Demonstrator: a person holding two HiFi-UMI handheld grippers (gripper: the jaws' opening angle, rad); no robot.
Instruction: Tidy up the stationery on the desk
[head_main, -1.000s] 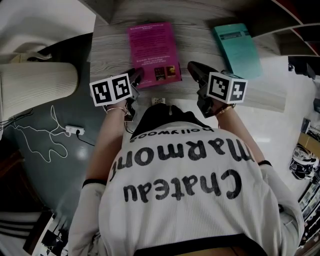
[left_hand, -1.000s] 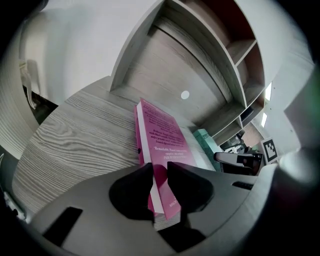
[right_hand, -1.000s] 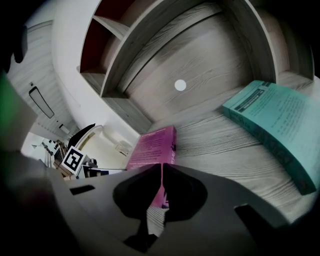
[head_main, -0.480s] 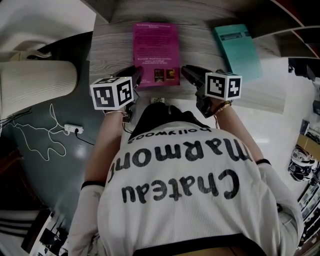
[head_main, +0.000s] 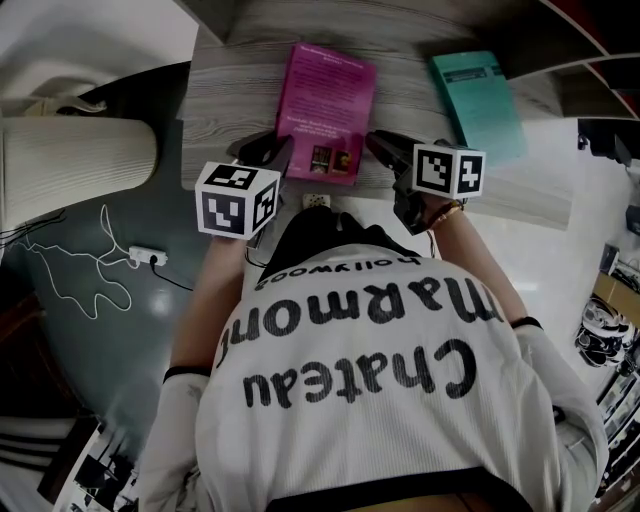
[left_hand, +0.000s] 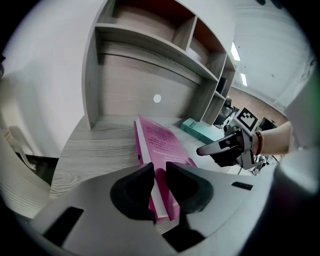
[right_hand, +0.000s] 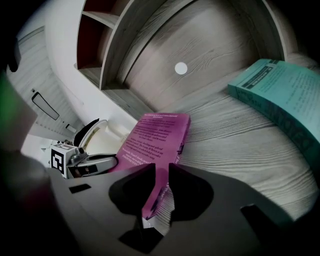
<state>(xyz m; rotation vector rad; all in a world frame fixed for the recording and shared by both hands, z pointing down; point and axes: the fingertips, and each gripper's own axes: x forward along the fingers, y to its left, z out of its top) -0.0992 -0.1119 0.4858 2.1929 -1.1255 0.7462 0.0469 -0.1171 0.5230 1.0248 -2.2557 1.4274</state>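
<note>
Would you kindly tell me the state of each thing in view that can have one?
pink book: closed, tilted, near end gripped from both sides.
teal book: closed, lying flat on the desk.
left gripper: jaws have just been closing, clamped on the pink book's near left corner.
right gripper: jaws have just been opening, pressing on the pink book's near right corner.

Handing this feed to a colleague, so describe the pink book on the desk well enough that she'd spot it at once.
On the grey wood-grain desk, in front of the open shelf unit, are two books. The magenta book is the left one, tilted up off the wood; its neighbour, the teal book, lies flat to its right.
</note>
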